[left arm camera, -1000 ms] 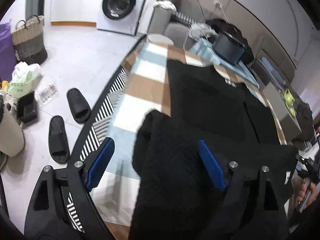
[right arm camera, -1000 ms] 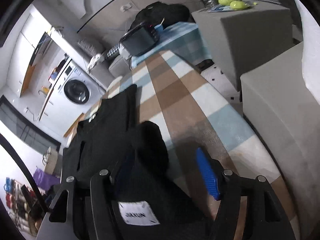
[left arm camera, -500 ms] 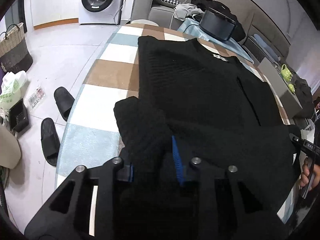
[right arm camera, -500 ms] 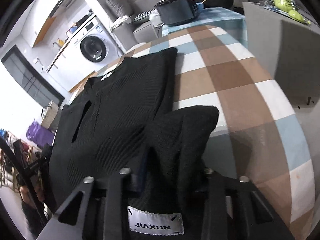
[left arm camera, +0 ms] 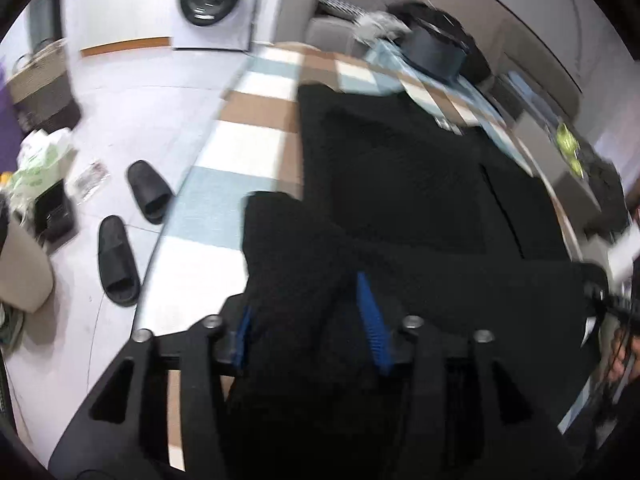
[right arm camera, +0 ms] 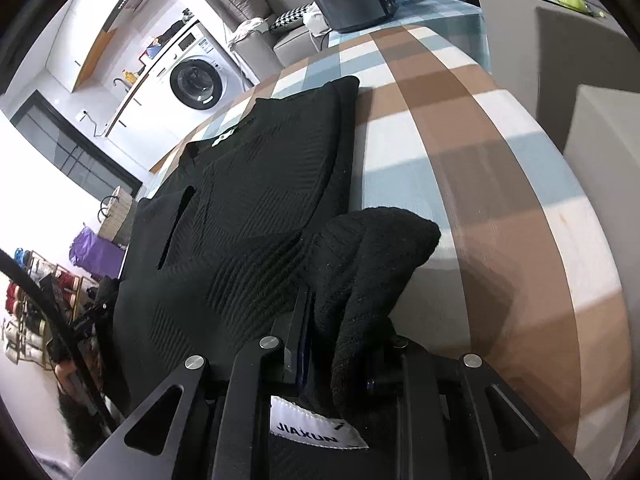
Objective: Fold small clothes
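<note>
A black knit sweater lies spread on the checked tablecloth, collar at the far end. It also shows in the right wrist view. My left gripper is shut on the sweater's near left hem, bunched between the blue pads. My right gripper is shut on the near right hem, with a white JIAXUN label showing below the jaws. The lifted hem drapes over the fingers and hides the tips.
The table edge curves at left, with two black slippers on the floor beside it. A dark appliance stands at the table's far end. Grey cubes stand to the right. A washing machine is at the back.
Both grippers closed from open onto the sweater's near hem. The hem is now lifted and bunched in the jaws, and the views have shifted slightly over the sweater.
</note>
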The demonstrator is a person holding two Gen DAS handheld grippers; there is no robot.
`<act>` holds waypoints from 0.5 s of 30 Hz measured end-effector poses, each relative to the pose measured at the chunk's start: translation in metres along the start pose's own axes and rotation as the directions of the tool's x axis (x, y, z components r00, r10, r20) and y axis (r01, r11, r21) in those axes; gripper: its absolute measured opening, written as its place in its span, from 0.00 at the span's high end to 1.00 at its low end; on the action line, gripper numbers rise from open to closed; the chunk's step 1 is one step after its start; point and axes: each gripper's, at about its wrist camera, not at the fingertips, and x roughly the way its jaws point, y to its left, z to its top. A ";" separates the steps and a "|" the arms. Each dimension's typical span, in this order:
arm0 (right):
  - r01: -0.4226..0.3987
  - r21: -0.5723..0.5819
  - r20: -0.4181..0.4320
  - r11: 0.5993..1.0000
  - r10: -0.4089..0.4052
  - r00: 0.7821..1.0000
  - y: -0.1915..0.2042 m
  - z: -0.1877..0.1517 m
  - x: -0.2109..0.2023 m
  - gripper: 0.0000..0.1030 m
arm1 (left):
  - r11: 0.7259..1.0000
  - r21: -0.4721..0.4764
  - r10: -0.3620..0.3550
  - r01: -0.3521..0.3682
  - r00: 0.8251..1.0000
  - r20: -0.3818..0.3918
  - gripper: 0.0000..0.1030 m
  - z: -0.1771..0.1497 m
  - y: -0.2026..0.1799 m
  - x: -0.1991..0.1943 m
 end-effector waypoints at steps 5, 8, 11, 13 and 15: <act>-0.037 0.003 0.072 0.999 0.037 0.997 -0.006 -0.008 -0.028 0.57 | 0.998 -0.057 0.006 -0.004 0.999 0.041 0.45 -0.010 0.021 -0.033; -0.049 -0.027 0.084 0.998 0.051 0.995 -0.009 -0.016 -0.042 0.50 | 0.998 -0.058 0.020 -0.019 1.000 0.016 0.41 -0.023 0.027 -0.041; -0.040 -0.096 0.065 0.995 0.047 0.997 -0.006 -0.027 -0.048 0.50 | 0.998 -0.051 0.038 -0.039 0.999 -0.023 0.41 -0.038 0.029 -0.041; -0.033 -0.113 0.055 0.993 0.039 0.998 -0.006 -0.031 -0.048 0.50 | 0.998 -0.055 0.028 -0.030 0.999 -0.031 0.41 -0.046 0.029 -0.043; -0.036 -0.109 0.048 0.993 0.041 0.998 -0.010 -0.034 -0.047 0.50 | 0.998 -0.062 0.013 -0.015 1.000 -0.021 0.60 -0.049 0.028 -0.044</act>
